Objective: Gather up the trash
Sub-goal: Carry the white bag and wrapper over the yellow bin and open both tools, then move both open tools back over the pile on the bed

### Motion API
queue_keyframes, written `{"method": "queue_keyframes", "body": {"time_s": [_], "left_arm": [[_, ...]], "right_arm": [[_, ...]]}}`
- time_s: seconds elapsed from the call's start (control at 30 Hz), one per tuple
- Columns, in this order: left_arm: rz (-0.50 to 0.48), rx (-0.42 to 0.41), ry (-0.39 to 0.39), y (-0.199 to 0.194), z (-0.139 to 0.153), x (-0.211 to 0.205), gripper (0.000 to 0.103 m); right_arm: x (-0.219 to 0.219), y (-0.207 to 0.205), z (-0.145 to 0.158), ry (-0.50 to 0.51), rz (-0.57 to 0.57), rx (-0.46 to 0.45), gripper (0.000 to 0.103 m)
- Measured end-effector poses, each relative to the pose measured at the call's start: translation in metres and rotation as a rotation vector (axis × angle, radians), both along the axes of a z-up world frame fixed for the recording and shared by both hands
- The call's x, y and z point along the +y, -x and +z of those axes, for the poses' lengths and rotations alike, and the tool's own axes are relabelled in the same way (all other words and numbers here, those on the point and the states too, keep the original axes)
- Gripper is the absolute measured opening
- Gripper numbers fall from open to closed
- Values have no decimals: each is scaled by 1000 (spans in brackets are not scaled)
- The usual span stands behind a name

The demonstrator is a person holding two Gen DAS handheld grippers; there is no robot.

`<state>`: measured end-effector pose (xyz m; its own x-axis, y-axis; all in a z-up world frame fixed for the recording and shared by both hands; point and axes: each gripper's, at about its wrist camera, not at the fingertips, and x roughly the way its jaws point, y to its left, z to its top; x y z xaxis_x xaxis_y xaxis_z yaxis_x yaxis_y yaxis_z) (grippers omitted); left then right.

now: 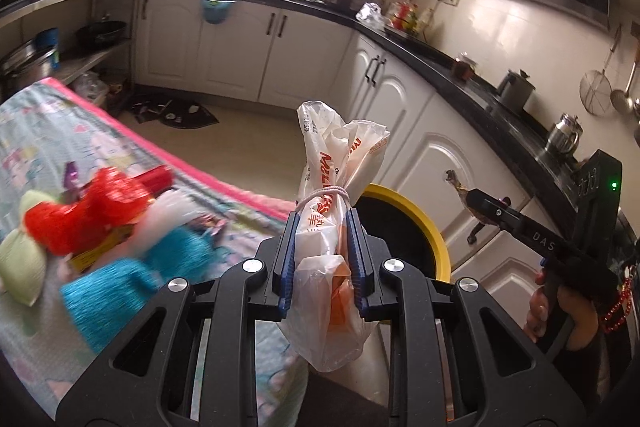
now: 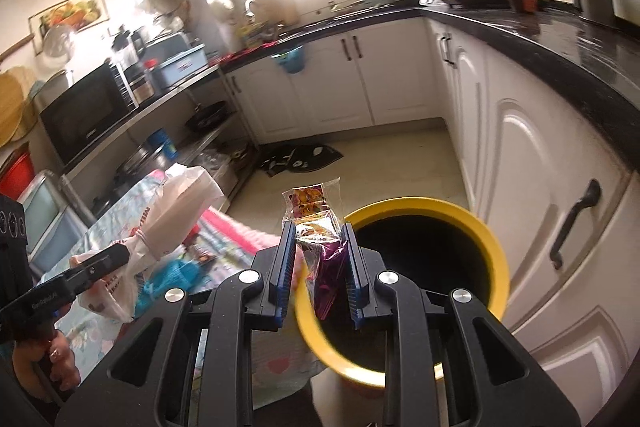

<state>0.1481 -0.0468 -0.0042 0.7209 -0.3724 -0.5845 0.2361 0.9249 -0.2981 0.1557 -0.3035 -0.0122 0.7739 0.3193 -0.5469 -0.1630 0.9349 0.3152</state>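
Note:
My left gripper (image 1: 322, 223) is shut on a white plastic bag (image 1: 340, 163) with orange print, tied round its neck with a cord; the bag sticks up past the pads and hangs below them. The same bag (image 2: 176, 207) shows at the left of the right wrist view, held by the left gripper (image 2: 120, 255). My right gripper (image 2: 318, 231) is shut on a crumpled clear and purple snack wrapper (image 2: 320, 227), above the near rim of a yellow-rimmed bin (image 2: 472, 223) with a dark inside. In the left wrist view that bin (image 1: 432, 227) lies just beyond the bag, and the right gripper (image 1: 476, 203) reaches in from the right with the wrapper (image 1: 456, 181).
A table with a patterned cloth (image 1: 60, 131) holds a red wrapper (image 1: 96, 207), a turquoise cloth (image 1: 132, 271) and a pale green pouch (image 1: 20, 255). White cabinets (image 2: 540, 187) under a black counter (image 2: 560, 39) stand close behind the bin. A dark mat (image 2: 304, 157) lies on the floor.

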Motion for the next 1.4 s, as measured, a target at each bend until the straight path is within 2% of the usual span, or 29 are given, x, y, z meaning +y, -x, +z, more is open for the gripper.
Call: {"method": "queue_keyframes", "body": {"time_s": [0.37,0.8,0.93,1.0,1.07,1.17,1.27,1.4], "left_arm": [[-82,72,-28,-43,-25,-56,17],[-146,174,-46,-82,-66,-102,18],[-154,201,-51,-91,-77,-108,22],[-139,213,-62,-94,-82,-108,28],[-129,227,-62,-97,-87,-106,31],[-109,225,-74,-97,-89,-101,49],[-85,201,-88,-92,-84,-94,61],[-47,175,-96,-83,-75,-83,88]], "right_arm": [[-38,-13,-26,-28,-98,51,22],[-49,-36,-67,-36,-116,155,23],[-51,-42,-82,-44,-127,186,28],[-53,-44,-87,-47,-137,197,34],[-55,-44,-89,-54,-151,201,48],[-57,-43,-88,-62,-165,199,50],[-58,-43,-84,-61,-173,183,56],[-57,-40,-75,-44,-175,157,59]]}}
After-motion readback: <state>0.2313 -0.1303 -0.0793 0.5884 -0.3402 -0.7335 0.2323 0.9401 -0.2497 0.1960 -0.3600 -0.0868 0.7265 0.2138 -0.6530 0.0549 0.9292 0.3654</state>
